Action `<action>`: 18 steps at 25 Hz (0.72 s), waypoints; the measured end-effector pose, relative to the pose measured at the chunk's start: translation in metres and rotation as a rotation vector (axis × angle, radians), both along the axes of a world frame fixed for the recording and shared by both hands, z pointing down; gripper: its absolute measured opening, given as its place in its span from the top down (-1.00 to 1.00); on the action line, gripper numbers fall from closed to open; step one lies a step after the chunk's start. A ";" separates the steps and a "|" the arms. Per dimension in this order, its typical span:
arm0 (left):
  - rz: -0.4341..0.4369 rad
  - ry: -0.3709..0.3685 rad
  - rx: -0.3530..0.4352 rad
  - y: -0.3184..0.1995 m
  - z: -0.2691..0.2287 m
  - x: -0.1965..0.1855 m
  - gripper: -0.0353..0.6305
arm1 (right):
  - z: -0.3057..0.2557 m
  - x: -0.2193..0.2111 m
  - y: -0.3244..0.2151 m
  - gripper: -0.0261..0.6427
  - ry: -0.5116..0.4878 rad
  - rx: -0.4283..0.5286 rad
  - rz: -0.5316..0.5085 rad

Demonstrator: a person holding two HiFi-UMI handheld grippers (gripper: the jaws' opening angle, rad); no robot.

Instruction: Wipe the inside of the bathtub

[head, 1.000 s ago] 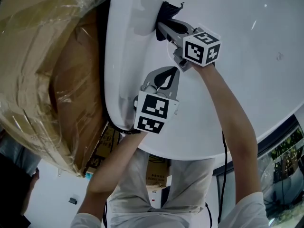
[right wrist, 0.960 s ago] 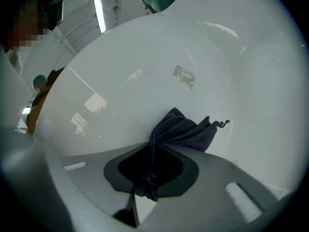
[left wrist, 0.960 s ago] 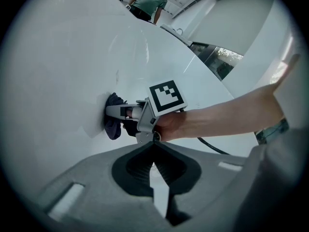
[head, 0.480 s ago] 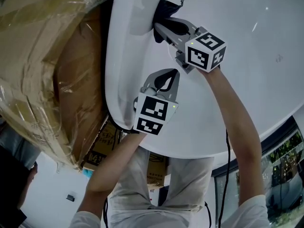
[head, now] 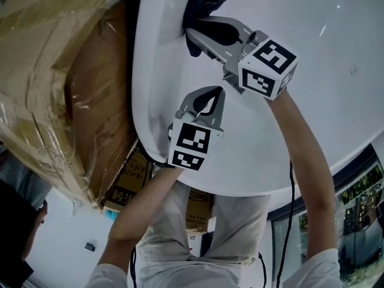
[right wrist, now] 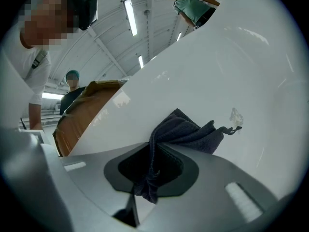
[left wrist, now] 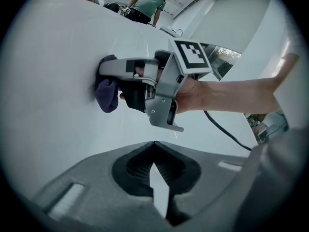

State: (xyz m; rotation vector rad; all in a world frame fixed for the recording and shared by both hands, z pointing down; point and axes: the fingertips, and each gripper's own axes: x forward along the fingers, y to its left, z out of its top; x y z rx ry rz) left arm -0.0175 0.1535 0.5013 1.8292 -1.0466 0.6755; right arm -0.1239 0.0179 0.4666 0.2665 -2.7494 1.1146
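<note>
My right gripper (head: 197, 35) has been sliding up the glossy white bathtub (head: 336, 89), clamping the crumpled dark cloth (head: 203, 5) mid-wipe. My left gripper (head: 207, 96) is idling, jaws together and empty. Next I'm sweeping onward, pressing firmly.

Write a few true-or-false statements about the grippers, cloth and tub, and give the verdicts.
1. The right hand-held gripper is shut on the cloth. True.
2. The left hand-held gripper holds a sponge. False: it is shut on nothing.
3. The cloth presses against the bathtub. True.
4. The cloth is white. False: it is dark.
</note>
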 end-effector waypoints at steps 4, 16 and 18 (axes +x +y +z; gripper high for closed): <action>-0.004 0.006 0.004 -0.002 0.004 0.001 0.90 | -0.025 -0.004 0.004 0.78 -0.039 0.006 0.000; 0.003 0.031 0.005 -0.001 0.011 0.001 0.90 | -0.069 -0.010 0.012 0.78 -0.104 0.033 -0.021; 0.002 0.034 0.007 -0.001 0.012 0.002 0.90 | -0.078 -0.011 0.013 0.78 -0.119 0.040 -0.020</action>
